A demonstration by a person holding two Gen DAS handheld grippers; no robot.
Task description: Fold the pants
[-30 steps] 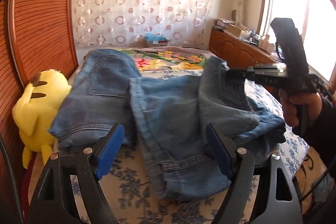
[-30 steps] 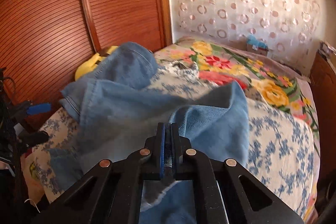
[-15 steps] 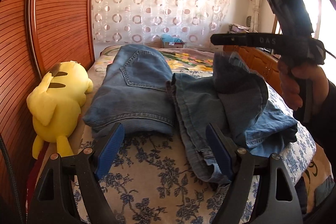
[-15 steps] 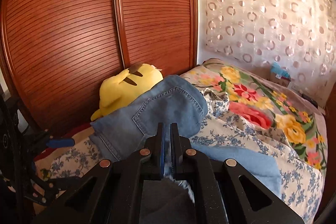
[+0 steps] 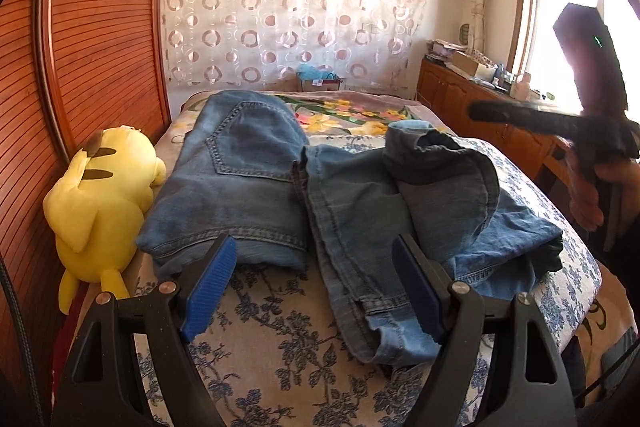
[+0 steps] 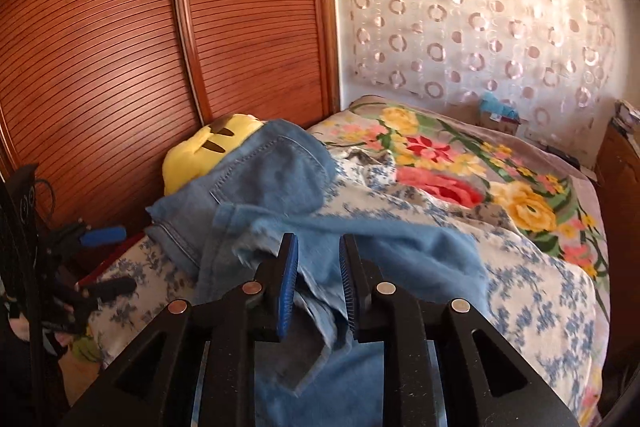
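While the jeans [image 5: 360, 211] lie rumpled on the bed [image 5: 280, 347], the right gripper [image 6: 318, 283] has just been opening, denim loose between its jaws; the left gripper [image 5: 316, 287] gapes wide, empty, over them.

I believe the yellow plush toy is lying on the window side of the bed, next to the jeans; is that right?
Not quite: the yellow plush toy lies on the wardrobe side of the bed, against the slatted wooden doors, next to the jeans. The left wrist view shows it, with the window opposite.
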